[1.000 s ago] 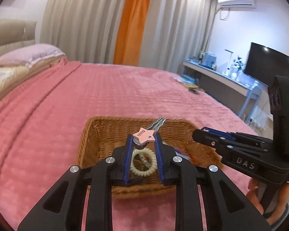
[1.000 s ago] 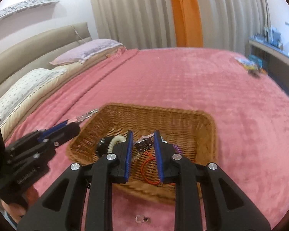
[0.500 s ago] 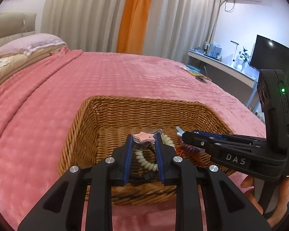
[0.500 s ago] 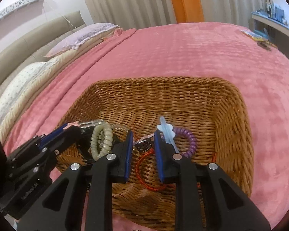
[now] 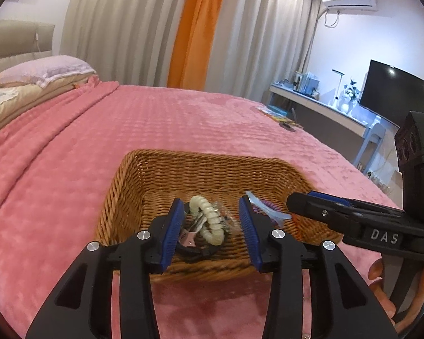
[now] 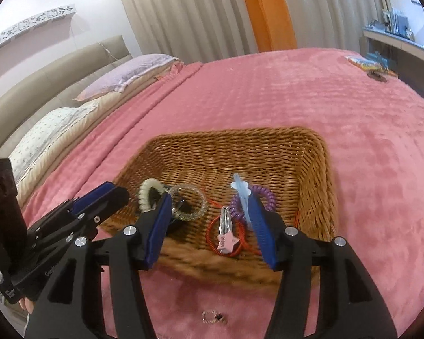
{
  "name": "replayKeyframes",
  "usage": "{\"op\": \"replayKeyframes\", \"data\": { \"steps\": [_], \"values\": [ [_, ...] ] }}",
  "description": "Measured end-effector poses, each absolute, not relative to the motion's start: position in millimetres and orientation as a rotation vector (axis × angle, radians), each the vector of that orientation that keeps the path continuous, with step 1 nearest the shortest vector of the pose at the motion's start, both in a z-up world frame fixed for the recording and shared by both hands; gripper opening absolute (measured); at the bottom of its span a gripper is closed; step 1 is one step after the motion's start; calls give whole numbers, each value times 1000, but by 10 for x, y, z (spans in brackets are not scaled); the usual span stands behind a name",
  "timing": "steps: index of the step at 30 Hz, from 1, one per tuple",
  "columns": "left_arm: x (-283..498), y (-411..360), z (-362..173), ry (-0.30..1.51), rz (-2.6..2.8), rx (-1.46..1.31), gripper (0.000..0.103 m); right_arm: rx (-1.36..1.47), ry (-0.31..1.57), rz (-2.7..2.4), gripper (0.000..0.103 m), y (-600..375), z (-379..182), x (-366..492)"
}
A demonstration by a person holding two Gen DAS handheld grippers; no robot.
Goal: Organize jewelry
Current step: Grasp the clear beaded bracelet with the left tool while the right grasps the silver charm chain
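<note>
Both grippers over the near end of the wicker basket (image 6: 311,152), which sits on the pink bedspread (image 6: 296,90) toward the near edge of the bed.

Left gripper (image 5: 210,217): released, jaws have just been opening. Nothing pinched. Between and below the blue pads (image 5: 173,226) lie a cream spiral hair tie (image 5: 209,220), a pink star clip (image 5: 188,236) and a black band (image 5: 195,251), all on the basket floor near the basket's left front corner. A clear spiral tie (image 6: 188,200) lies touching that cream one.

Right gripper (image 6: 212,217): also released, jaws have just been opening. A second pink star hair clip (image 6: 226,234) lies free between the pads on top of a red cord loop (image 6: 212,237), no pad contact. A purple spiral tie (image 6: 257,197) and a pale blue star clip (image 6: 241,192) sit just beyond the right pad, partly hidden behind it.

Outside the basket: a small chain-like piece (image 6: 212,317) on the bedspread, just short of the basket's near wall; too small to identify further.

Far right corner of the bed: a few flat items (image 6: 367,63), blurred. A hand (image 5: 381,271) shows on the right gripper's handle in the left view.
</note>
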State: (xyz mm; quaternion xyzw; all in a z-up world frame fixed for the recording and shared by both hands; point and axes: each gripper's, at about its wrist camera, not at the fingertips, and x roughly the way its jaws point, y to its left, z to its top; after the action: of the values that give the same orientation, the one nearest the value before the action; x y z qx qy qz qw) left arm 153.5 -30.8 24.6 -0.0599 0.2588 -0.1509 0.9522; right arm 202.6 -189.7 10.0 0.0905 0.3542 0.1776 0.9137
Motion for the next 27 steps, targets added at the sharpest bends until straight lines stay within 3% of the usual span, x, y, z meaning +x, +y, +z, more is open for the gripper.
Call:
{"op": "replayKeyframes", "data": {
  "steps": [9, 16, 21, 27],
  "values": [
    [937, -355, 332, 533, -358, -43, 48, 70, 689, 315, 52, -1896, 166, 1244],
    [686, -334, -31, 708, -439, -40, 48, 35, 779, 296, 52, -1902, -124, 824],
    [812, -473, -400, 881, -557, -64, 47, 29, 840, 290, 39, -1891, -331, 720],
    [879, -633, -550, 926, -560, 4, 47, 75, 905, 306, 38, -1971, -446, 726]
  ]
}}
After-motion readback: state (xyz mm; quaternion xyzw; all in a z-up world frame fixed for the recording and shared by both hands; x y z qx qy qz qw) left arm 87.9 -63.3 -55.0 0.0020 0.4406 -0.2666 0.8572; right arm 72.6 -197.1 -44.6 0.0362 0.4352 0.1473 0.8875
